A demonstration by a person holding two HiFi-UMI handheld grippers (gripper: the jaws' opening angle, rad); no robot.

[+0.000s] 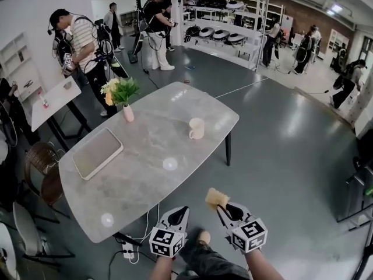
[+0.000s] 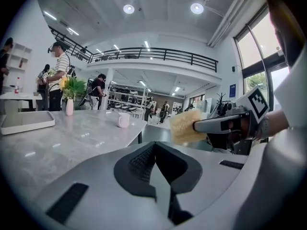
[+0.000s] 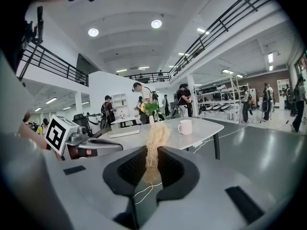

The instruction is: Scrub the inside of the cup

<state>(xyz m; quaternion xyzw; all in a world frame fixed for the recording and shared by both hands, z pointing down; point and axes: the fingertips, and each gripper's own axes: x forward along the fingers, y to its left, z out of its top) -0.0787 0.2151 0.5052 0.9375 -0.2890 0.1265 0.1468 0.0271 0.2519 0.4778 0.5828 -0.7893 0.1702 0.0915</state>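
A pale pink cup [image 1: 197, 128] stands upright on the grey marble table [image 1: 145, 174], near its far right edge; it also shows as the cup [image 2: 123, 120] and the cup [image 3: 185, 127] in the two gripper views. My right gripper [image 1: 222, 206] hovers off the table's near end, shut on a yellow scrubbing sponge [image 1: 217, 197]. In the right gripper view the sponge [image 3: 154, 140] sticks up out of the right gripper [image 3: 152, 153]. My left gripper [image 1: 181, 211] hangs beside it, shut and empty. In its own view the left gripper [image 2: 155, 147] holds nothing, and the sponge [image 2: 184, 127] shows to the right.
On the table's left part lie a flat white tray [image 1: 97, 152] and a pink vase of flowers [image 1: 123, 98]. A power strip with cables [image 1: 128, 250] lies on the floor under the near corner. Chairs [image 1: 41, 168] stand at the left; several people stand further back.
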